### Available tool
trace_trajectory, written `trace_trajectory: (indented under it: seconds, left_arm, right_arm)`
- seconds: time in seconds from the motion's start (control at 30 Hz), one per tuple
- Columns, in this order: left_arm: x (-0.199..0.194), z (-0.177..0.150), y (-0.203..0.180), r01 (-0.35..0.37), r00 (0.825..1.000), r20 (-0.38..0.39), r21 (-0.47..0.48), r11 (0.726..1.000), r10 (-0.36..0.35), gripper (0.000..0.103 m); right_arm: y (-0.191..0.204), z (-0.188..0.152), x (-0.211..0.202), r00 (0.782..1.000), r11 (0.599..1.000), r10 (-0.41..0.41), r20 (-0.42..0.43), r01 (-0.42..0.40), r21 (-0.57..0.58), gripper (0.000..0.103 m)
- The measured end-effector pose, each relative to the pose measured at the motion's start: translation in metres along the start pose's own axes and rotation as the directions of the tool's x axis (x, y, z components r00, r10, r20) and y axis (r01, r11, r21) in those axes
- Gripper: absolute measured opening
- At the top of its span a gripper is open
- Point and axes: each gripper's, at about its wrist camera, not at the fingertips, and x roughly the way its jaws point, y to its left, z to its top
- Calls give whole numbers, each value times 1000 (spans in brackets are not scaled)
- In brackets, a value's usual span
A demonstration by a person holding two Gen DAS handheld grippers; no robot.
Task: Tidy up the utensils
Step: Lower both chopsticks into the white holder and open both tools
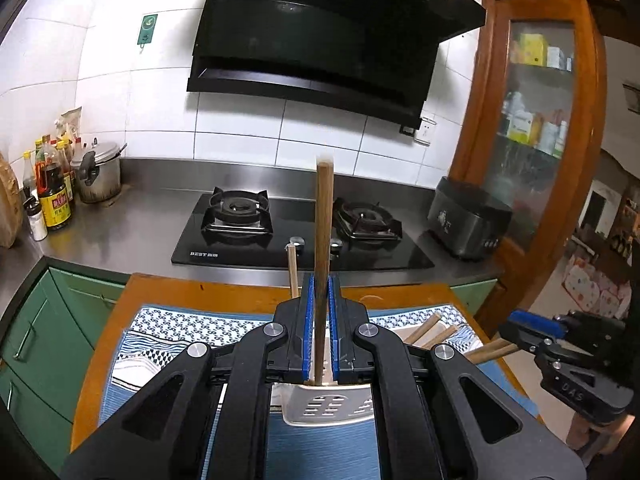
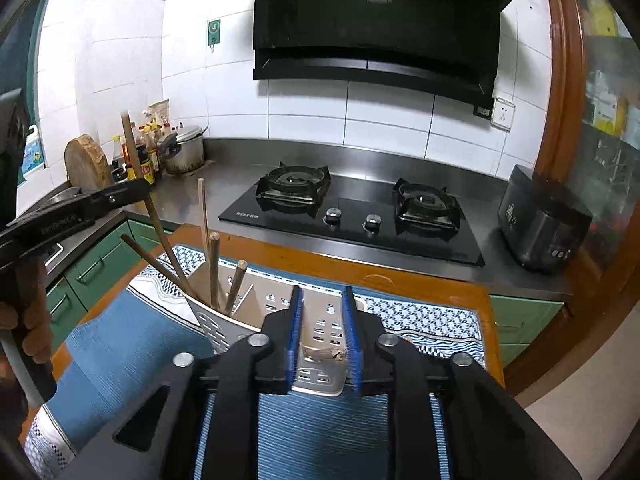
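chopstick [image 1: 322, 240] clamped upright in the left tool [image 1: 320, 320], jaws pinched shut on its lower shaft, its foot just over the white utensil holder [image 2: 248, 320]. seen from the right wrist view the same stick leans over the holder's left compartment, where several chopsticks [image 2: 214, 276] already stand. holder sits on a blue patterned mat [image 2: 120, 340] on the wooden table [image 2: 360, 272].

right tool [image 2: 322, 340] hangs over the holder's right compartment, jaws parted a little with nothing gripped between them. a small brownish thing [image 2: 324, 354] lies between the pads inside that compartment; possibly a utensil end, too small to say.

step in hand, as i judge it: dropping the held chopstick in with its fellows. best done by bringing the tip down inside the left compartment, clear of the divider and the standing sticks, then releasing only once it is seated, so it does not tip out.

more chopsticks [image 1: 436, 330] lie on the mat near the right tool in the left wrist view. the held stick's bottom tip is hidden behind the tool body, and the holder's base is cut off in both views.
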Motion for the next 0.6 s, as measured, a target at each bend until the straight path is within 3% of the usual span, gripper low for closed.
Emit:
trace_trajectory:
  seconds: [0.33,0.43,0.47,0.5,0.53,0.6]
  left_arm:
    - [-41,3,-8,15,999,47,17,1000,-16,18]
    - [-64,-6,-8,26,998,54,15,1000,-27,23]
    - [-71,-10,-8,27,998,57,16,1000,-28,29]
    - [-79,-15,-8,22,998,57,14,1000,-23,34]
    - [-87,-22,-6,20,998,56,4,1000,-21,37]
    - [-100,-35,-6,32,999,40,3,999,-32,37]
  right_arm:
    - [11,-13,-51,999,1000,20,44,-20,-8,42]
    - [18,-24,-68,998,1000,31,54,-30,-7,45]
    - [21,-30,-75,998,999,33,59,-33,-8,46]
    - [24,-34,-80,997,999,38,61,-37,-4,48]
    - [25,-39,-85,997,999,43,63,-43,4,59]
    - [29,-52,-97,996,998,52,70,-54,22,61]
